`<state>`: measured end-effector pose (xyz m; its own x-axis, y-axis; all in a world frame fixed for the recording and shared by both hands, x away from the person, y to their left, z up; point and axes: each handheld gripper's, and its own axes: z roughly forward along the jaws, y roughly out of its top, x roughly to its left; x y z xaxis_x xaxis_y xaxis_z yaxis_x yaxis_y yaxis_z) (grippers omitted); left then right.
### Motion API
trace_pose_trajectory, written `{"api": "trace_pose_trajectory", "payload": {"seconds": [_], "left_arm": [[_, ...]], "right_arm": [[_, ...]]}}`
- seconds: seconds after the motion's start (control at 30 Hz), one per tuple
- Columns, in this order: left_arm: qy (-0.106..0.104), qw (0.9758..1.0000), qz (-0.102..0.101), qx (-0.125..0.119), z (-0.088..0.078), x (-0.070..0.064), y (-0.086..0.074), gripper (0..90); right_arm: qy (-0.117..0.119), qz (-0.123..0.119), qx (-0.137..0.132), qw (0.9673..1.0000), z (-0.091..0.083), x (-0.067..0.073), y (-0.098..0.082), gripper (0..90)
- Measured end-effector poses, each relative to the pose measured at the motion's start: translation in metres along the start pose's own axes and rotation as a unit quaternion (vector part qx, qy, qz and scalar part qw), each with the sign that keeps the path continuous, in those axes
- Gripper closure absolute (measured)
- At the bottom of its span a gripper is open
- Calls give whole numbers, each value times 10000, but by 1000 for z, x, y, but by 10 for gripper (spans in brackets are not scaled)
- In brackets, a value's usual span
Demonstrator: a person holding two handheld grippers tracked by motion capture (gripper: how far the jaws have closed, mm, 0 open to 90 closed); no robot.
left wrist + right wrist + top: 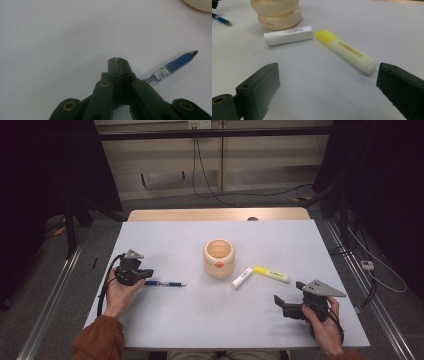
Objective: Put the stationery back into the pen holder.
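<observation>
A blue pen (167, 283) lies on the white table (200, 320), left of centre. My left gripper (149, 274) is low over its left end. In the left gripper view the jaws (116, 59) are pressed together, and the pen (175, 63) runs out from under them to the right. I see nothing between the pads. Near the front right, my right gripper (282, 306) stands open and empty. The right gripper view (327, 75) faces a yellow highlighter (347, 51) and a white capped tube (288, 35).
A round wooden cup (219, 257) with a red dot stands mid-table. The white tube (242, 277) and the highlighter (271, 274) lie just right of it. Cables trail on the floor past the table's right edge.
</observation>
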<state>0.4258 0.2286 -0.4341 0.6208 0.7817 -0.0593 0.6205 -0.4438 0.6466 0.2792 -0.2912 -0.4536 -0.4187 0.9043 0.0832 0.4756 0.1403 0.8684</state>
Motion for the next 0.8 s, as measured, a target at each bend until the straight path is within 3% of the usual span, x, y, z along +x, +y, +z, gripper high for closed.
{"api": "trace_pose_trajectory", "payload": {"seconds": [0.23, 0.3, 0.4, 0.8], "left_arm": [[73, 9999, 34, 71, 6, 0, -2, 900], [39, 9999, -73, 76, 9, 0, -2, 900], [44, 9998, 14, 217, 14, -1, -2, 900], [82, 9994, 180, 297, 11, -5, -5, 900]], "right_arm": [[17, -9, 4, 10000, 0, 0, 0, 44], [10, -12, -4, 10000, 0, 0, 0, 44], [21, -6, 24, 10000, 1, 0, 0, 44], [18, -2, 7, 10000, 0, 0, 0, 44]]}}
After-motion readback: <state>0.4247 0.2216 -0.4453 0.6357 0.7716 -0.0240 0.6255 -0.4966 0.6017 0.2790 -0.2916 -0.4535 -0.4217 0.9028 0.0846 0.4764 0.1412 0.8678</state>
